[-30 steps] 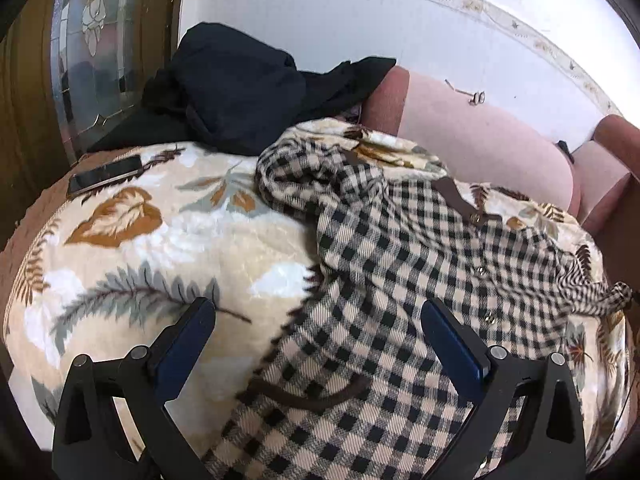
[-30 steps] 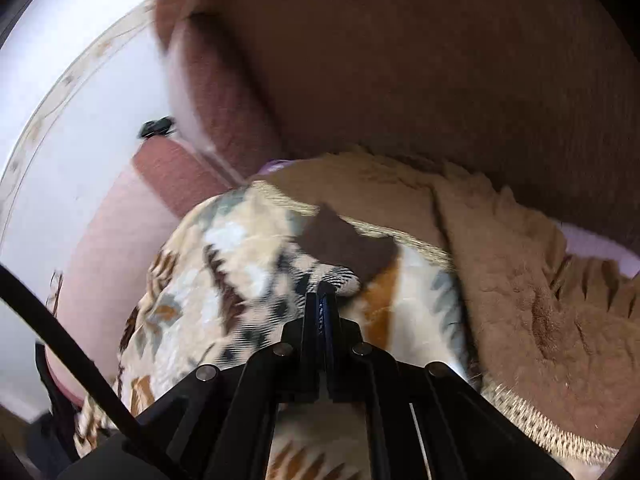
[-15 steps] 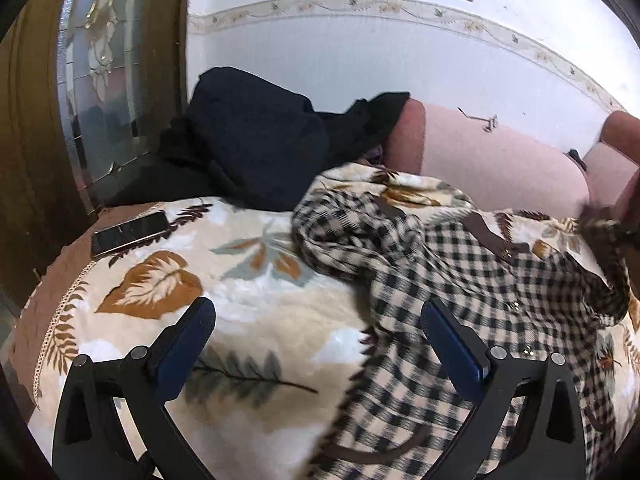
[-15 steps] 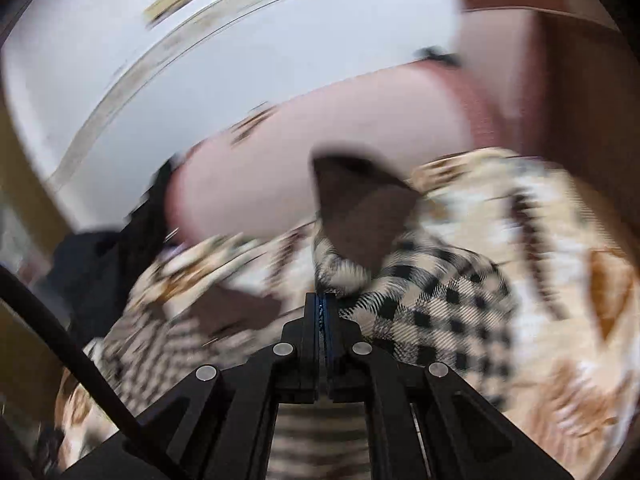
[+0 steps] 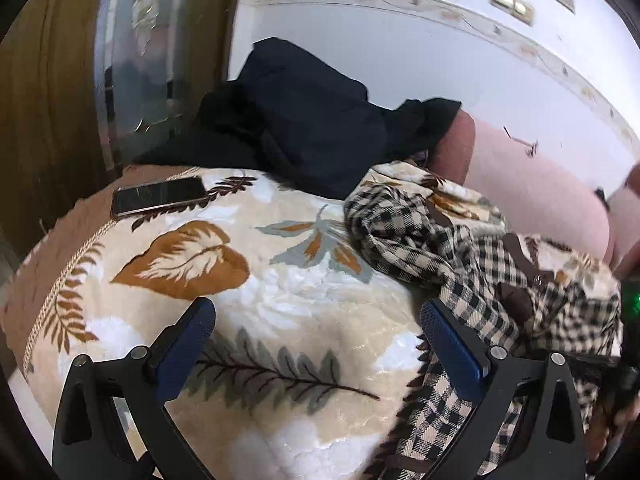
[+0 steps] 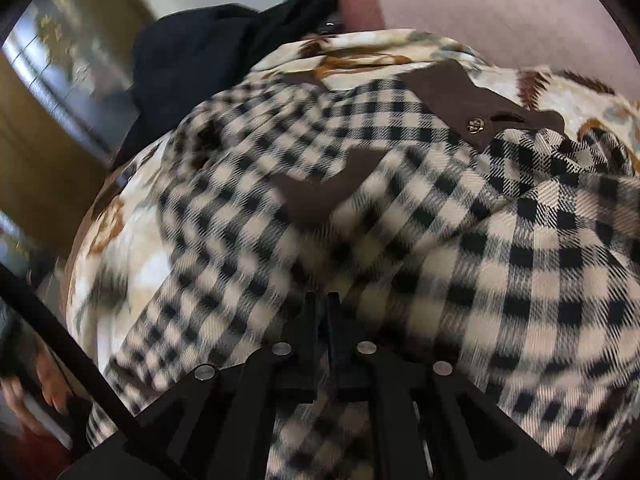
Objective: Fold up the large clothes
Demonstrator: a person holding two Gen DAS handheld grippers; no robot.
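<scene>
Two claws | left gripper (image 5: 318, 328) gaping beside checked shirt (image 5: 460, 256) | right gripper (image 6: 323, 308) pinching shirt

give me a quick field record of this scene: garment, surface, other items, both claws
garment: checked shirt with brown trim, crumpled on the blanket
surface: leaf-print blanket
other items: phone on the blanket's edge; dark clothes piled behind
left claw: open, empty, above the blanket
right claw: shut on the checked shirt
</scene>
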